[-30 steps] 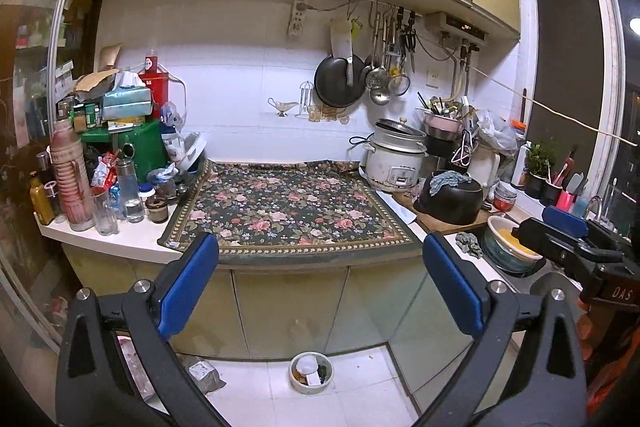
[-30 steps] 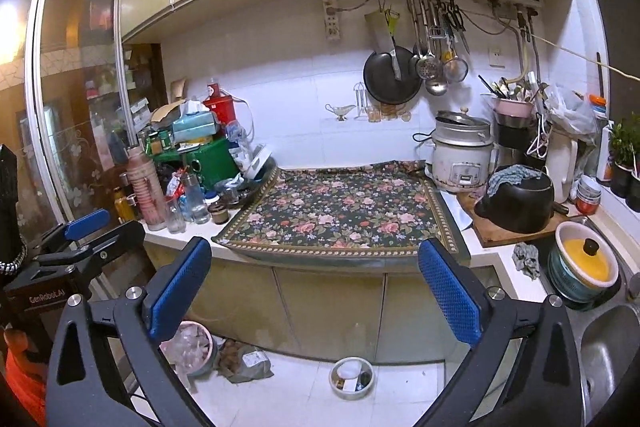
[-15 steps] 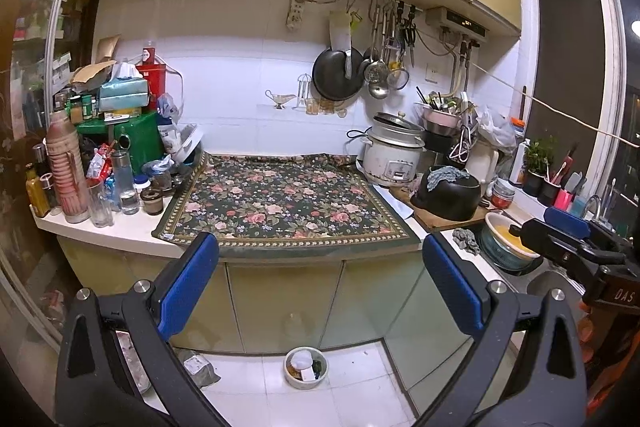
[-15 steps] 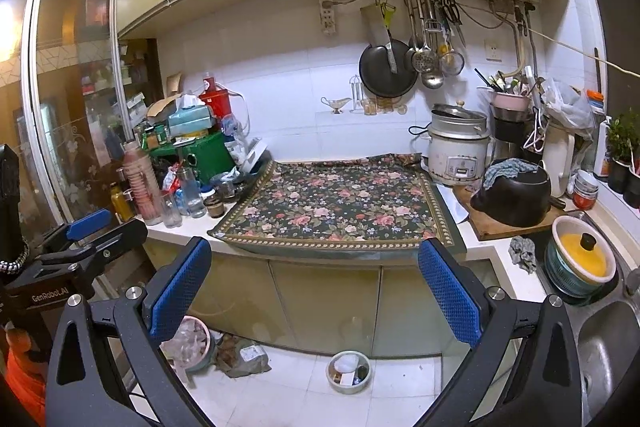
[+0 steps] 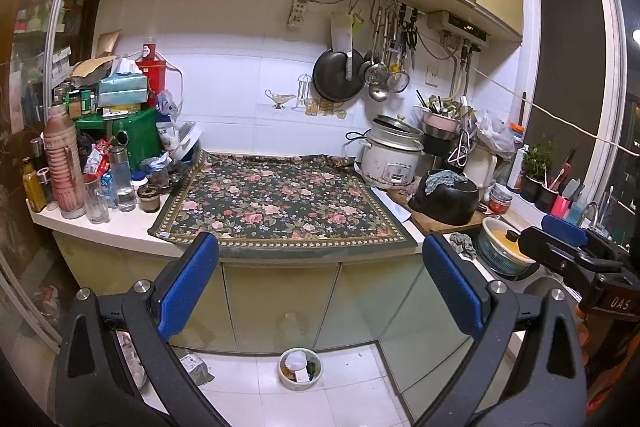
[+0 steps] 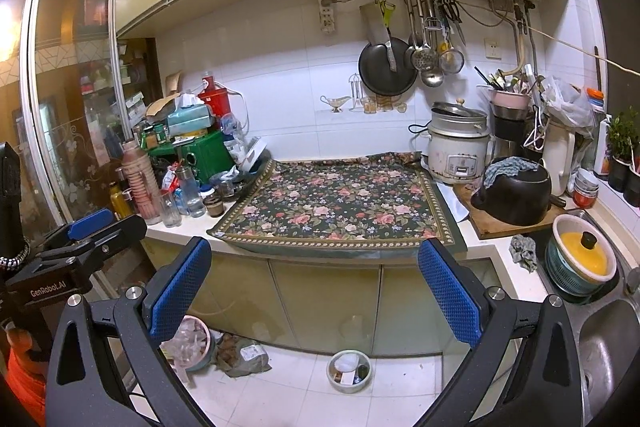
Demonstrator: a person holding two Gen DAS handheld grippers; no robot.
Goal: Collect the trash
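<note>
- We hold the left gripper in the air in front of the bench, its blue-padded fingers spread wide with nothing between them.
- Our right gripper hangs beside it at about the same height, fingers likewise wide apart and gripping nothing.
- The trash we can make out lies on the tiled floor below the cabinets: a crumpled bag near the cabinet base, just beside a round bin filled with clear plastic.
- A small bowl with scraps in it sits on the floor too, to the right of the bag and well below both grippers.
- On the bench a floral cloth covers the middle.
- Left of the cloth stands a crowd of bottles and jars.
- A rice cooker and a black pot stand to the right of the cloth.
</note>
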